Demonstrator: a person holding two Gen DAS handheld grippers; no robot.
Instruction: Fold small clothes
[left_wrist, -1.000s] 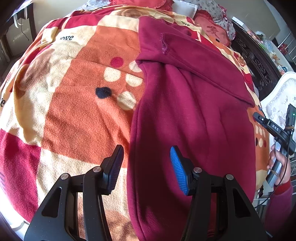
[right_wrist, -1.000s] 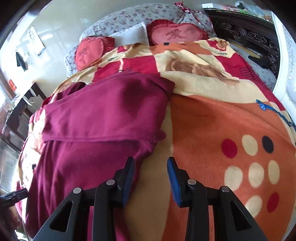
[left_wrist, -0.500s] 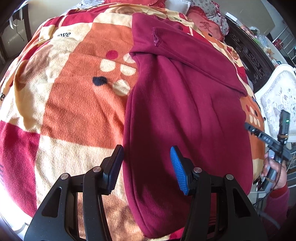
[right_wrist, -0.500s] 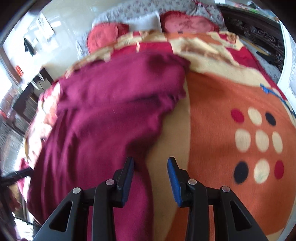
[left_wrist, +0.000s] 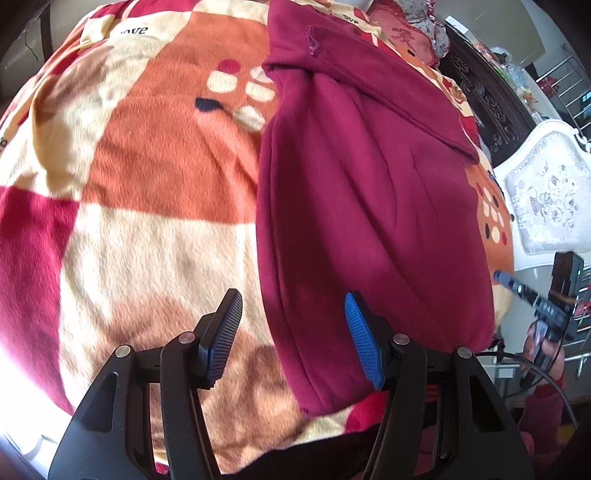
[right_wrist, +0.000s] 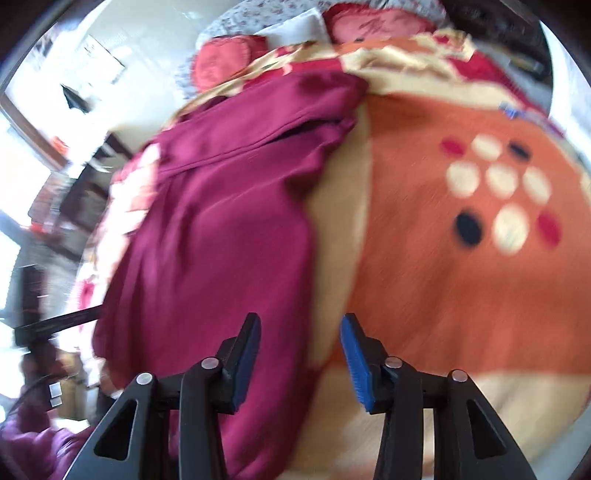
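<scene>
A maroon fleece garment (left_wrist: 369, 184) lies lengthwise on the bed, with its upper part folded across. My left gripper (left_wrist: 291, 310) hovers over the garment's left edge near the hem. Its jaws are opening, the blue pads (left_wrist: 360, 343) are clear of the cloth, and nothing is gripped. In the blurred right wrist view the same garment (right_wrist: 221, 221) runs down the left half. My right gripper (right_wrist: 300, 328) hangs over its right edge, jaws opening with nothing pinched. A hand holds that right gripper (left_wrist: 535, 295) at the far right of the left wrist view.
The orange, cream and red patterned blanket (left_wrist: 147, 166) covers the bed, whose near edge falls off just below the hem. Red pillows (right_wrist: 369, 26) lie at the head. A dark carved headboard (left_wrist: 487, 99) and a white upholstered chair (left_wrist: 546, 199) stand at the right.
Both grippers have drawn back along the garment toward its near hem, and each pair of jaws stands a little wider. The right wrist view has blurred from its fast sweep.
</scene>
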